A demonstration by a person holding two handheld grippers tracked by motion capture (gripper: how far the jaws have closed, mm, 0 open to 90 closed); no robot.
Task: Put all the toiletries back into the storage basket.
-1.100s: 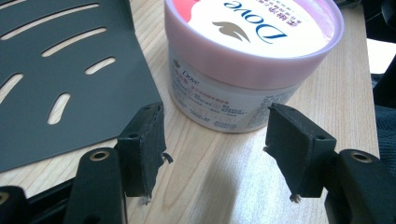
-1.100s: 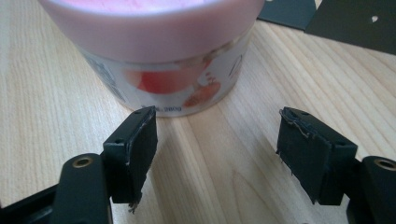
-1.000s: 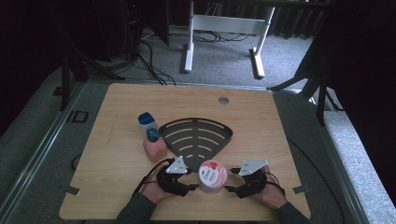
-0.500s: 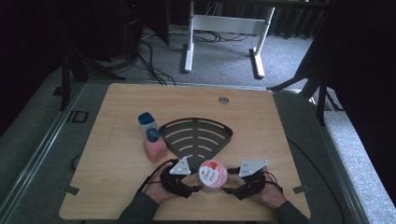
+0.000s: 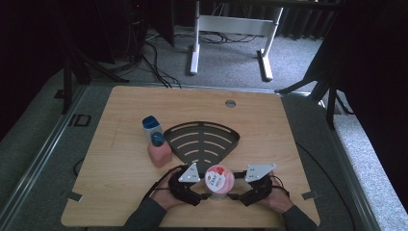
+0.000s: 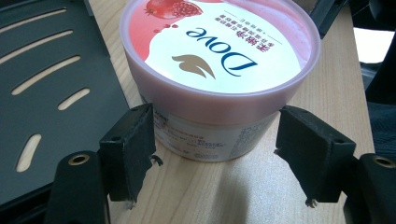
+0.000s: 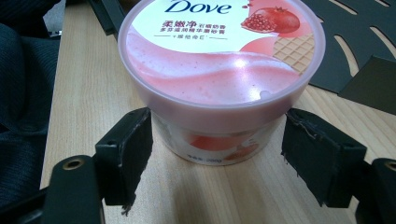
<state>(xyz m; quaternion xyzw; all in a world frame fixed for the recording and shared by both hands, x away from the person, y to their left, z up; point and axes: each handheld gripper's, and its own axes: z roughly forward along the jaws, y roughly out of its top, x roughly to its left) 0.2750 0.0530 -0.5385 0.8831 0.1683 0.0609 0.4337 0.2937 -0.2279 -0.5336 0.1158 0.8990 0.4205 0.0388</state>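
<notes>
A pink Dove tub [image 5: 220, 179] with a pomegranate lid stands upright on the wooden table [image 5: 120, 173], near its front edge. My left gripper [image 5: 206, 195] reaches it from the left and my right gripper [image 5: 235, 195] from the right. In the left gripper view the tub [image 6: 219, 70] sits between the jaws of the left gripper [image 6: 217, 137], which have just been opening; the right pad [image 6: 303, 144] stands clear of the wall. In the right gripper view the right gripper [image 7: 217, 140] straddles the tub [image 7: 219, 70], its jaws also just opening, with gaps at both pads.
A black fan-shaped slotted tray [image 5: 202, 139] lies just behind the tub. Left of it is a pink bottle with a blue cap [image 5: 157, 144]. A round cable hole [image 5: 230, 103] sits near the table's far edge. Beyond the table are desk legs and cables on grey carpet.
The tub stands in the same spot, and both hands have stayed beside it. The jaws look slightly wider around it.
</notes>
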